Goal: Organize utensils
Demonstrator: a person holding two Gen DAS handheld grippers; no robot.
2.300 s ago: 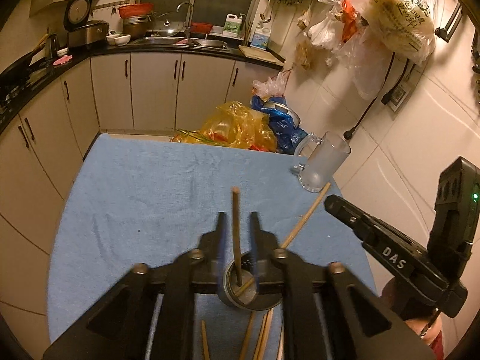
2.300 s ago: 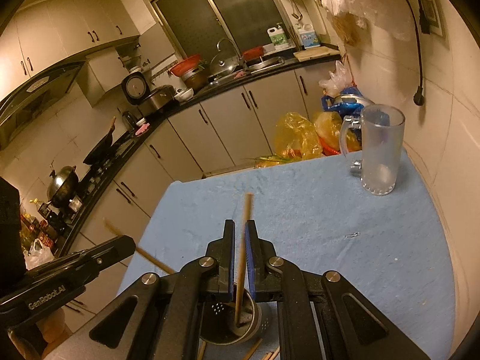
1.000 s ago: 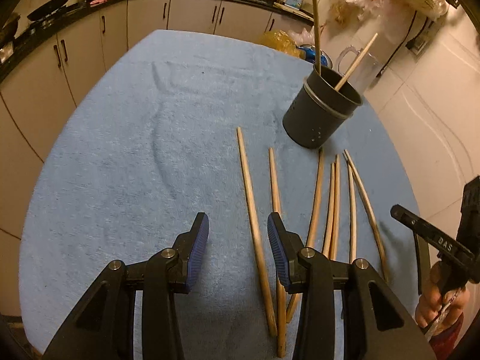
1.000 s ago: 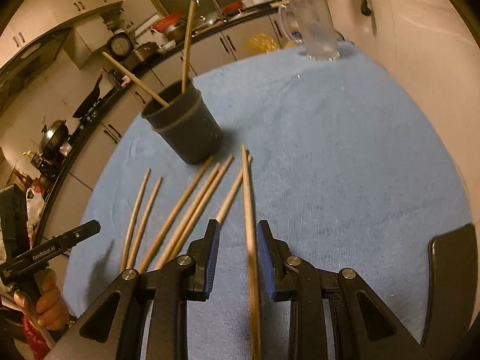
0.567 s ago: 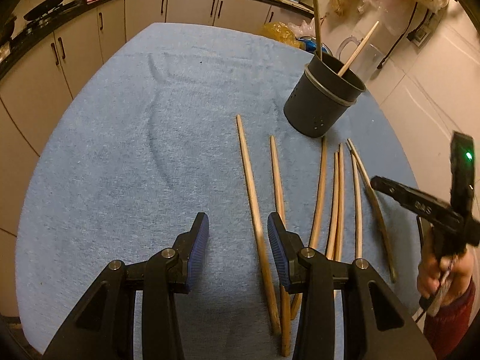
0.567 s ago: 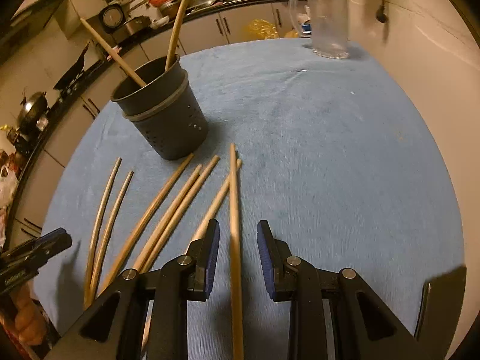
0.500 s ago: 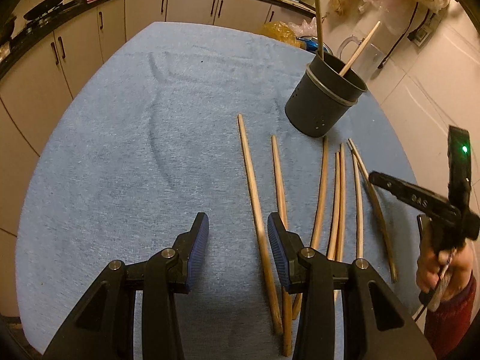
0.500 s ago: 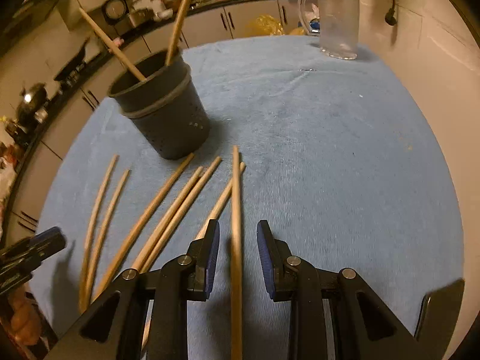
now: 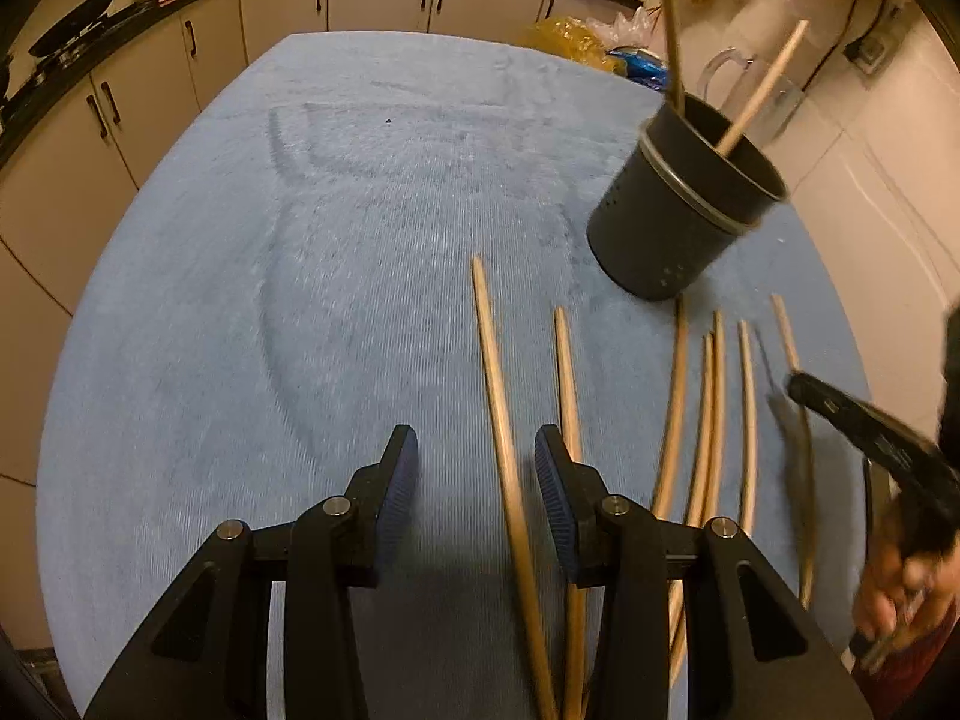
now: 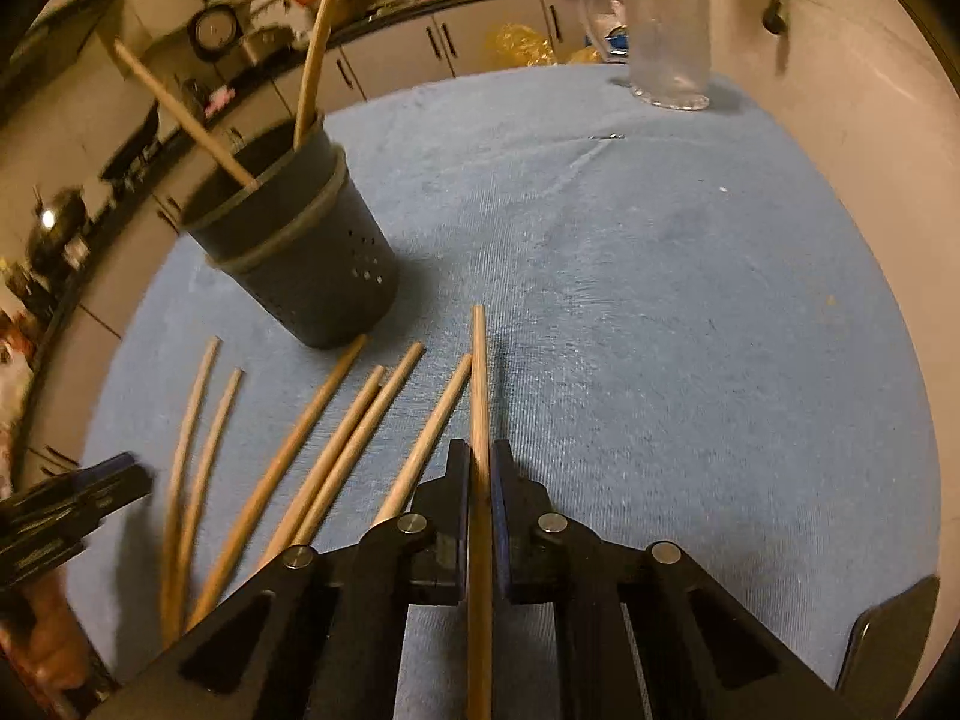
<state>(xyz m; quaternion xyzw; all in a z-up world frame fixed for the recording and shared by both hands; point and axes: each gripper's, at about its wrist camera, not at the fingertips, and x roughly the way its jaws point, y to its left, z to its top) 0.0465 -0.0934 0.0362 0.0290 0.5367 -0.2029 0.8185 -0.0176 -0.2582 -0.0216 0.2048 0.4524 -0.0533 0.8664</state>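
Left wrist view: the left gripper (image 9: pixel 476 468) hangs released over the blue cloth (image 9: pixel 240 300), low toward its near edge. One chopstick (image 9: pixel 501 420) runs up between the jaws, closer to the right one, with no pad pressing on it. A second stick (image 9: pixel 567 372) lies just beside the right jaw, partly under it. If the jaws close here, that jaw could catch or drag the second stick, or the first could roll out across the cloth. More sticks (image 9: pixel 711 408) lie toward the right edge, below the holder (image 9: pixel 678 222), which already carries two. The right gripper (image 9: pixel 864 426) shows blurred at the right edge.

Right wrist view: the right gripper (image 10: pixel 479 480) has just been closing and now clenches a chopstick (image 10: pixel 478 372), the one nearest the cloth's (image 10: pixel 690 330) right side. The grip sits low on the shaft, so the long free end could swing or pivot in the pads when lifted. Its neighbour (image 10: pixel 435 414) touches or nearly touches it near the tip and may be dragged along. The holder (image 10: pixel 306 252) stands toward the left edge; a swinging tip could miss its mouth, knock the leaning sticks, or tip it. A glass mug (image 10: pixel 666 30) stands at the far edge.
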